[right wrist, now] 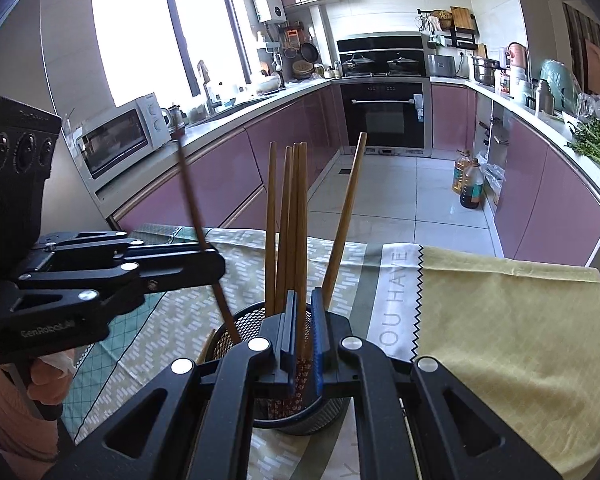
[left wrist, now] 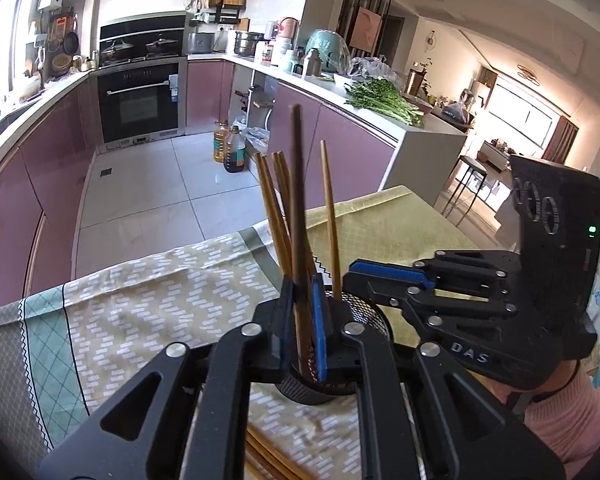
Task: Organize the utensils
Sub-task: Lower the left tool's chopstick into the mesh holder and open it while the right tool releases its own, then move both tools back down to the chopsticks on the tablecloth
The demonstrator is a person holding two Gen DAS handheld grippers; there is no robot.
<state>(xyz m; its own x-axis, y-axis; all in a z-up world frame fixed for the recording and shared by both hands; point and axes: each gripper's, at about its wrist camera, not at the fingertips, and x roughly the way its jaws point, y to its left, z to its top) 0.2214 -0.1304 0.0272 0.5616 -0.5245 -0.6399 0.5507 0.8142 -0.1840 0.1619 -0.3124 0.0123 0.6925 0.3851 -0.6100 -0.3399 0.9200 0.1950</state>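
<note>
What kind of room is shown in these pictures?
Most likely a home kitchen: a built-in oven with pots on the stove above, a microwave on the counter beside the window, and green vegetables lying on the counter.

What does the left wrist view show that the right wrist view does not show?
Only the left wrist view shows the living room with the bright window and loose wooden chopsticks on the cloth. Only the right wrist view shows the white microwave oven and the kitchen window. Both show the black mesh utensil holder with upright wooden chopsticks, the patterned tablecloth, the black oven, and both grippers, each shut on a chopstick.
</note>
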